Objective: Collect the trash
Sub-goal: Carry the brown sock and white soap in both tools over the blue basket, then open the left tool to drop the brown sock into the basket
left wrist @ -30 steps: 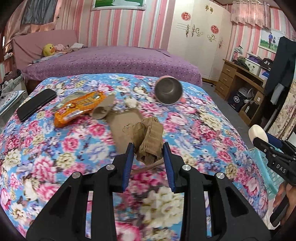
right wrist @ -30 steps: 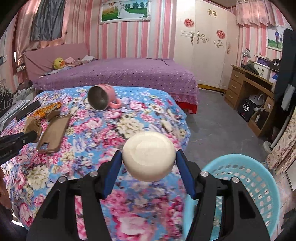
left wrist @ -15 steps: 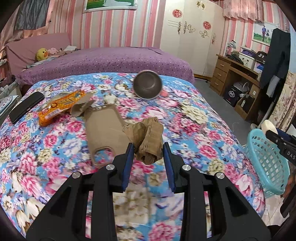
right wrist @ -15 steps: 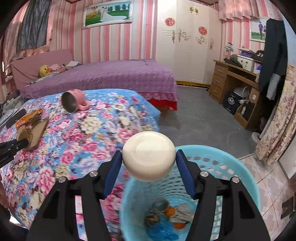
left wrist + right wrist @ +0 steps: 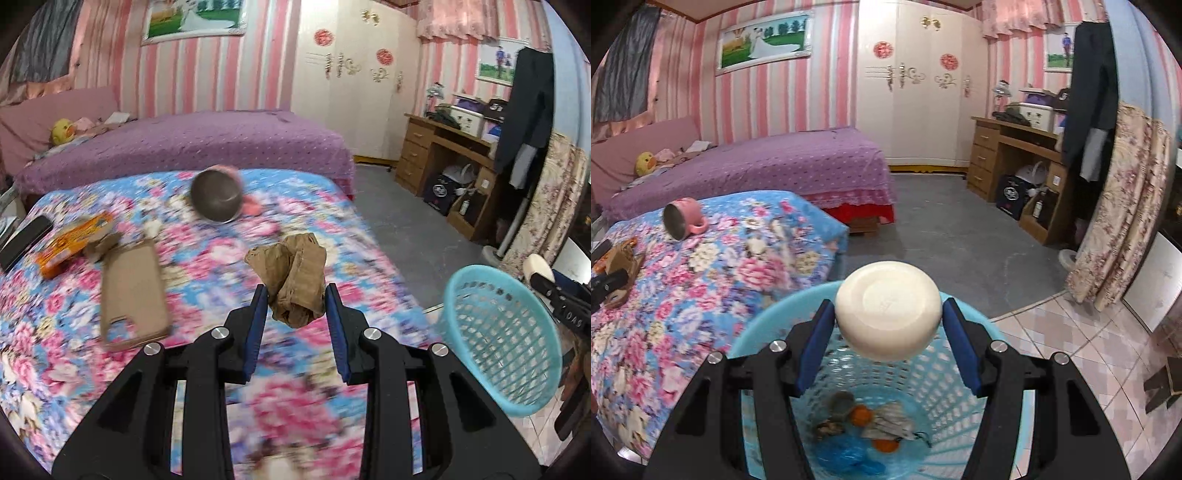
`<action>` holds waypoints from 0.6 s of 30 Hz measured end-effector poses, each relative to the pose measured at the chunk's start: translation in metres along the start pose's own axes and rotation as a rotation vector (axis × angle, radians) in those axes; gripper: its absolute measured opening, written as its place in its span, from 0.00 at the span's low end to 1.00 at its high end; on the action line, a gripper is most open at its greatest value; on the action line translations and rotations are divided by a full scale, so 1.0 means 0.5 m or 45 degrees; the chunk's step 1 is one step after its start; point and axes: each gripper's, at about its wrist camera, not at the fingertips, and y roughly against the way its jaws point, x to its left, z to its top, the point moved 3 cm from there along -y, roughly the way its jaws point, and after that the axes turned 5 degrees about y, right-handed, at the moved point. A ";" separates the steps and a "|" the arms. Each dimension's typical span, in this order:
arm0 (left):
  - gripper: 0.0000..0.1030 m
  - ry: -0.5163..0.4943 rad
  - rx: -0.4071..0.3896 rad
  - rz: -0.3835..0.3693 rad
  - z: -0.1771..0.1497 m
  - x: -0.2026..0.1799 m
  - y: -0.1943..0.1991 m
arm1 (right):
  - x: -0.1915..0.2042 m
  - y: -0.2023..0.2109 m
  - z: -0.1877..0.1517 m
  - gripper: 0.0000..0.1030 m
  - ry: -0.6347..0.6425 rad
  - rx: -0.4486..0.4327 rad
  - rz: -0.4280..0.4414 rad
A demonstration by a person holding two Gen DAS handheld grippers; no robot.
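Right gripper [image 5: 888, 325] clamps white puck [image 5: 888, 310] over basket [image 5: 764, 325]: release centred. Left gripper [image 5: 295, 314] grips cardboard wad [image 5: 295, 280] beside basket.

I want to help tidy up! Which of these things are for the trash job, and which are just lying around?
For the job:
- left gripper holding crumpled brown paper
- right gripper holding white round lid
- blue basket
- orange wrapper

Just lying about:
- pink mug
- phone case
- black phone
- floral tablecloth
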 end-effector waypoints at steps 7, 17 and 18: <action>0.30 -0.086 -0.016 -0.145 -0.011 -0.152 -0.005 | -0.086 -0.006 -0.038 0.58 -0.047 0.026 -0.066; 0.30 -0.175 0.065 -0.268 -0.054 -0.317 -0.057 | -0.159 0.009 -0.060 0.58 -0.171 -0.001 -0.085; 0.30 -0.181 0.069 -0.273 -0.057 -0.325 -0.060 | -0.156 0.008 -0.059 0.58 -0.163 -0.001 -0.084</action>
